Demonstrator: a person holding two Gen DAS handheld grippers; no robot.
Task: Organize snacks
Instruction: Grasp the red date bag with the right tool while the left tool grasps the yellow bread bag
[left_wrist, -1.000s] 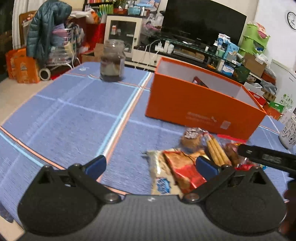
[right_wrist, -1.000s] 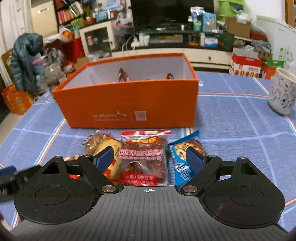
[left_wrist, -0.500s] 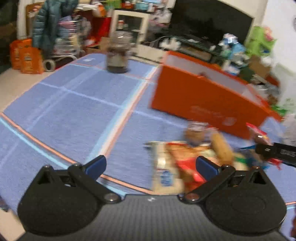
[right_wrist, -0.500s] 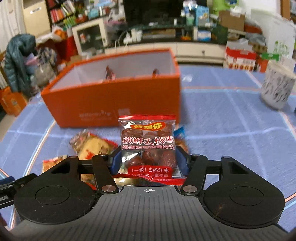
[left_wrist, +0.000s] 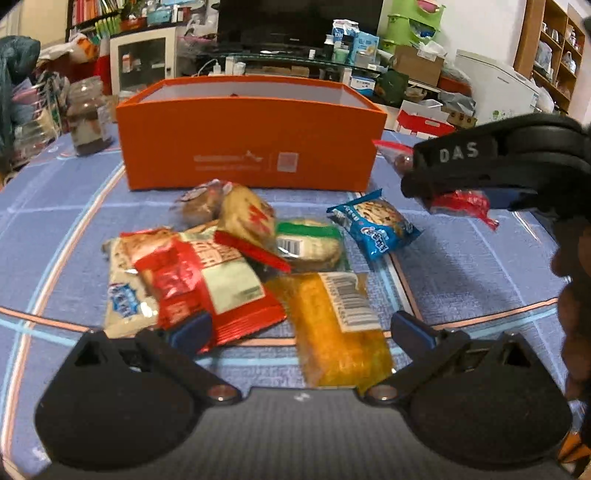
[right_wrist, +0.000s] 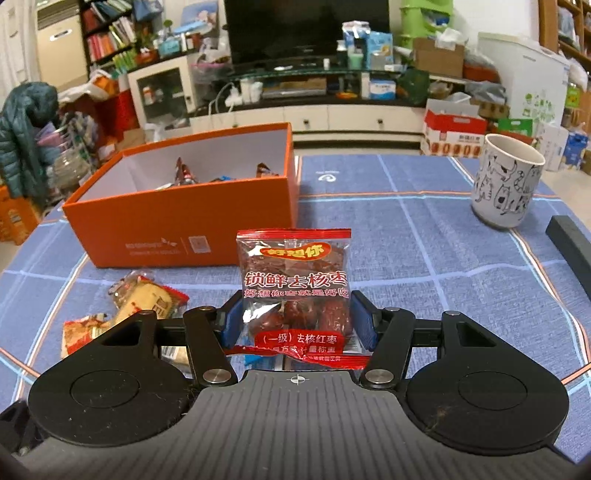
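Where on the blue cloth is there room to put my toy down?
Bare cloth lies between the orange box and the cat mug, and left of the snack pile toward the jar. In front of the box, the packets crowd it.

This is a lived-in home living room: a large black flat-screen television (right_wrist: 306, 27) stands on a long low white media cabinet (right_wrist: 332, 118) crowded with cartons, bottles and a power strip. A bookshelf packed with colourful books (right_wrist: 107, 40) fills the left corner, a dark teal puffer jacket (right_wrist: 26, 136) hangs over cluttered storage (bags and boxes spill around it), and cardboard boxes (right_wrist: 454, 129) sit along the floor. In front lies a tabletop under a blue checked cloth (right_wrist: 424, 240), bearing a white ceramic cup printed with cartoon cats (right_wrist: 506, 181).
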